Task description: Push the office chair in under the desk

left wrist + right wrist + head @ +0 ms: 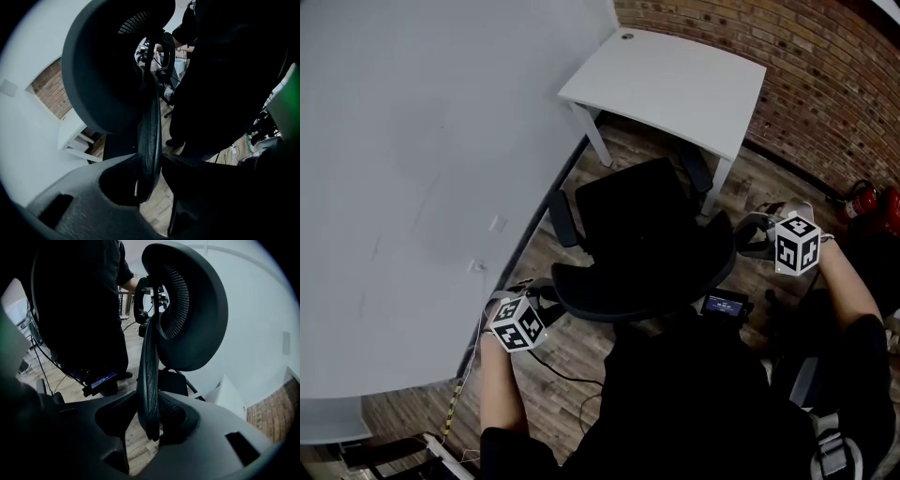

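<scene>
A black office chair (642, 234) stands on the wooden floor in front of the white desk (675, 80), its seat toward the desk and its backrest toward me. My left gripper (546, 298) is shut on the backrest's left edge. My right gripper (748, 234) is shut on its right edge. In the left gripper view the thin backrest rim (151, 126) runs upright between the jaws of the left gripper (149, 164), below the headrest (103, 70). The right gripper view has the mesh rim (149, 366) pinched in the right gripper (151, 404), with the headrest (192, 310) above.
A white wall (412, 169) runs along the left, close to the chair's left armrest (565, 217). A brick wall (825, 84) stands behind the desk, with a red fire extinguisher (862, 199) at its foot. A black cable (572, 380) lies on the floor by my legs.
</scene>
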The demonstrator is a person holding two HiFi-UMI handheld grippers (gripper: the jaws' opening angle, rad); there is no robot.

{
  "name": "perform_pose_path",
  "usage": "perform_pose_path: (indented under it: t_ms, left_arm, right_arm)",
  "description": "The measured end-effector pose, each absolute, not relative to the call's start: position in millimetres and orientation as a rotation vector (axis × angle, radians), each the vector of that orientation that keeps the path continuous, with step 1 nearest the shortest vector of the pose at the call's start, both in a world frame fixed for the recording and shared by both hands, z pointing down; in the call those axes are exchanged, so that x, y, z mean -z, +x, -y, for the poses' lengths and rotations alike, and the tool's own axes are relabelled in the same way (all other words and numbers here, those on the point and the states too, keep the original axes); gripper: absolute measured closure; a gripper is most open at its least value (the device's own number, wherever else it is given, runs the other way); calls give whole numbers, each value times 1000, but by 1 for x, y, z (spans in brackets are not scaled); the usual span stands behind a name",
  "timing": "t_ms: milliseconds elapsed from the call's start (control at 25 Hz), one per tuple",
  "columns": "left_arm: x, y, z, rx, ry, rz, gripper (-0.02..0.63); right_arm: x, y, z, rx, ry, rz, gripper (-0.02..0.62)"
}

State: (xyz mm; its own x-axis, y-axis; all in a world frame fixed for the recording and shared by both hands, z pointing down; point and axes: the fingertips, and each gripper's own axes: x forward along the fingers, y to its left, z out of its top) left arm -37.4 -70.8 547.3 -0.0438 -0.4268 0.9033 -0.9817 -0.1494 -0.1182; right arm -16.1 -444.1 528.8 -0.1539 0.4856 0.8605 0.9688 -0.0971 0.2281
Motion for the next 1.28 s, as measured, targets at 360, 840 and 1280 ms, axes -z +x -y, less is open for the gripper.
perform_pose_path:
  t_ms: [360,840,1280]
  left_arm:
    - [-550,-62,39,-1141,1667,1508,453]
    - [-551,-107,-3,-1168,1801,1394,453]
    - [-548,-153,-32,-1228,1932,1295,453]
  right_arm:
    - [-529,1,407,1081,-1548,1738,453]
    - [-528,14,350,966,-1345,1913,448]
    - [-527,25,295,888,-1122,2016,446]
